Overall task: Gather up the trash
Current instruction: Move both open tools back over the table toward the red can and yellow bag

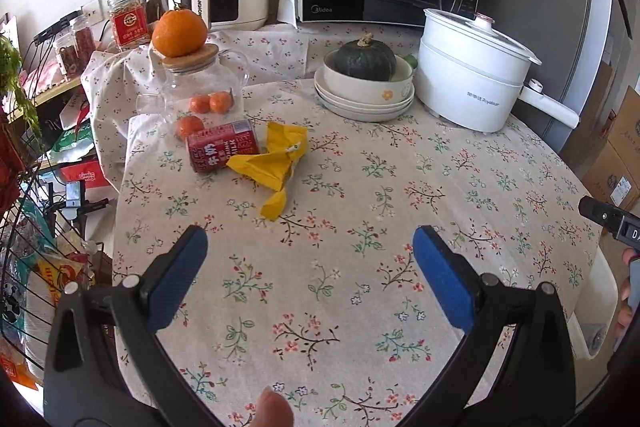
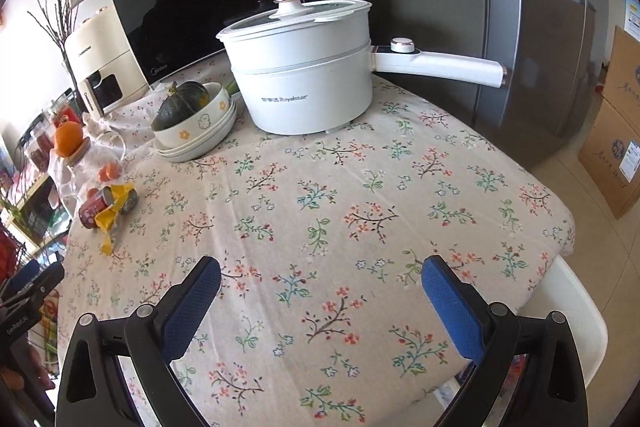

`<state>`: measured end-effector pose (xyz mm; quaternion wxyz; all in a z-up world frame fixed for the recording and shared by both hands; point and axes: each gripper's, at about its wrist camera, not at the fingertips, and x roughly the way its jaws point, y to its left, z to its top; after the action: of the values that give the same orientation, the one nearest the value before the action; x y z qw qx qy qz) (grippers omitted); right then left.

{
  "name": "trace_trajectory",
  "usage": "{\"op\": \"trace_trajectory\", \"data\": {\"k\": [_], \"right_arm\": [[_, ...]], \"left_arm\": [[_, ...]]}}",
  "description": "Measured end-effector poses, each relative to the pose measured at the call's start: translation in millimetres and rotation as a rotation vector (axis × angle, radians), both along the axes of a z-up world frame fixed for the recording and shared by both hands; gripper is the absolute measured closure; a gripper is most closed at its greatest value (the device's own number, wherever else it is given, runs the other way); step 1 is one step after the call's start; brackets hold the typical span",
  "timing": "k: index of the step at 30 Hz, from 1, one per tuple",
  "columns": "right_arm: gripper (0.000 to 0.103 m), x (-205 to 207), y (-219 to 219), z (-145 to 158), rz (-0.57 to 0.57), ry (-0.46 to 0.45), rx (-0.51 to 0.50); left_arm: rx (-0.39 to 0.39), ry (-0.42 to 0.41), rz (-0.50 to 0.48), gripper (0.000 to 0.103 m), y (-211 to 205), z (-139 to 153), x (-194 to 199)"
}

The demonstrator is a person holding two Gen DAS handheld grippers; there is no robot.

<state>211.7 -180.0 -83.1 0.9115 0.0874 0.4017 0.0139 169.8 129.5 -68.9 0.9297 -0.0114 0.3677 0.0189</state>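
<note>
in your left wrist view, your left gripper (image 1: pixel 310 243) hangs over the floral tablecloth (image 1: pixel 360 187) with its blue pads spread wide and nothing between them. the trash lies ahead and a little to the left of it: a red drink can (image 1: pixel 222 151) on its side, and a crumpled yellow wrapper (image 1: pixel 276 163) touching the can's right end, with one loose tail trailing toward you. just behind the can sit small tangerines (image 1: pixel 210 103) and a glass jar (image 1: pixel 200 83) with a wooden lid and an orange (image 1: pixel 180 31) on top. none of that looks like rubbish. further right stand stacked bowls holding a dark green squash (image 1: pixel 365 61) and a white electric pot (image 1: pixel 472 75).

in your right wrist view, your right gripper (image 2: pixel 320 279) is likewise wide open and empty, over bare cloth near the table's near edge. the can (image 2: pixel 94 211) and wrapper (image 2: pixel 114 213) are well apart from it, far over at the left side of the table. a pale bin-like rim (image 2: pixel 576 307) shows just past the table's corner on the right, though i can't tell for sure what it is.

this reads as the approach step: nothing is picked up yet. the left gripper is the nearer one, so your next move is to carry it forward and left, lower over the wrapper or the can, and line the pads across the can's round body so it doesn't roll into the tangerines.
</note>
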Motion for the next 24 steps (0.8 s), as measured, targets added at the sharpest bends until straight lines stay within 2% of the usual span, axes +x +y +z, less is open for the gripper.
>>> {"op": "trace_trajectory", "data": {"k": [6, 10, 16, 20, 24], "right_arm": [[0.001, 21, 46, -8, 0.060, -0.002, -0.003], [0.001, 37, 80, -11, 0.097, -0.005, -0.004], [0.001, 74, 146, -27, 0.206, 0.027, 0.055], [0.001, 102, 188, -38, 0.240, 0.038, 0.102], [0.002, 123, 222, -47, 0.267, 0.045, 0.118]], "left_arm": [[0.031, -0.008, 0.043, 0.001, 36, -3, 5], [0.001, 0.002, 0.063, 0.001, 63, -9, 10], [0.018, 0.034, 0.115, 0.001, 97, -18, 15], [0.047, 0.053, 0.148, 0.001, 110, -17, 17], [0.041, 0.068, 0.178, 0.001, 124, -18, 24]]}}
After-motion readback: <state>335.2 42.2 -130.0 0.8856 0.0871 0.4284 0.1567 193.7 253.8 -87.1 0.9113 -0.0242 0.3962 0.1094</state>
